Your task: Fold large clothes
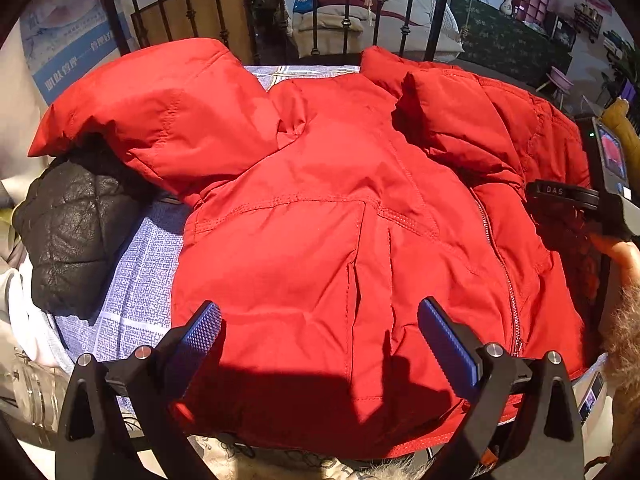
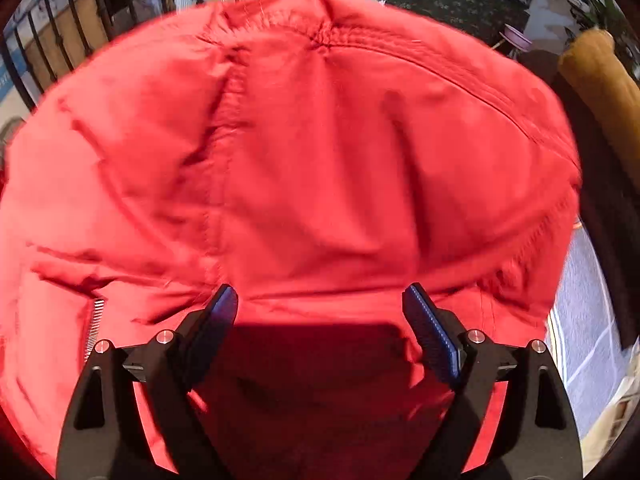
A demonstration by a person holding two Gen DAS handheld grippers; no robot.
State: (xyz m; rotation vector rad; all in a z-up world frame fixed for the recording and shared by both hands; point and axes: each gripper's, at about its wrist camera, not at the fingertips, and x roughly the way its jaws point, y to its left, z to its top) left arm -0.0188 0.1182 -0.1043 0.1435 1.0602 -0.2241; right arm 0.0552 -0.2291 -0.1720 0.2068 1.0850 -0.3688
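Nearest in the left wrist view, the left gripper (image 1: 318, 340) hangs with its jaws wide and nothing between them, angled down over the lower front panel of the red padded jacket (image 1: 320, 220). In the right wrist view the right gripper (image 2: 320, 328) is likewise spread wide and empty, just above a puffed, folded-over part of the same jacket, which fills nearly the whole picture and is blurred. The jacket lies ahead of and below both sets of jaws, its long axis running away from the left gripper toward the railing, with the zipper (image 1: 500, 264) slanting along its right half. Both sleeves look folded inward across the chest, so the next fold probably takes the near hem up toward the collar; the left gripper seems the better placed for the hem, the right for the folded sleeve side. To the left a black quilted garment (image 1: 76, 232) lies partly under the red sleeve. Everything rests on a blue patterned cloth (image 1: 140, 288). Beyond stand a black iron railing (image 1: 348, 8), a white cushioned seat (image 1: 400, 4) and a green patterned carpet (image 1: 508, 40).
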